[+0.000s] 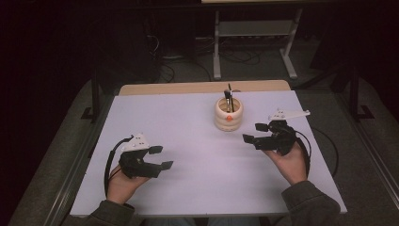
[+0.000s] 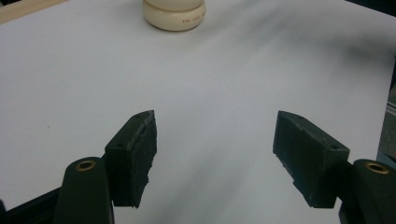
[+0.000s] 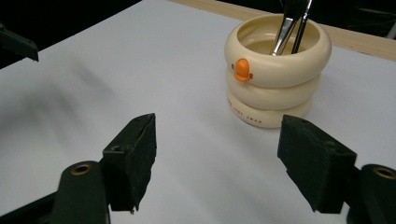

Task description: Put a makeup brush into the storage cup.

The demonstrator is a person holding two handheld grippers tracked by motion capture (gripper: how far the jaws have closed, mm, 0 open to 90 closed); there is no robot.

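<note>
A cream holder [image 1: 228, 114], shaped like three stacked rings with a small orange knob on its front, is set upright on the white table [image 1: 197, 188], toward the far side and a little right of the middle. Two slim brushes [image 1: 229, 98] are stood in it, handles down in the cup and leaning slightly, so that their long axis runs nearly vertical.

The right gripper [image 1: 256, 133] is held just to the right of the holder and a little nearer, its jaws pointed leftward toward the cup. In the right gripper view the jaws are seen spread wide with nothing between them, and the holder [image 3: 275, 70] is found ahead and slightly to the right of the gap, close by. The left gripper [image 1: 161, 157] is held at the near left of the table, well apart from the holder; its jaws are likewise spread and empty, and in the left gripper view only the base of the holder [image 2: 173, 14] is caught at the far edge.

The right hand is judged the nearer one by a clear margin. Any reach for the brushes would likely be made from the right, and from above, since their stems rise out of the cup's mouth.
</note>
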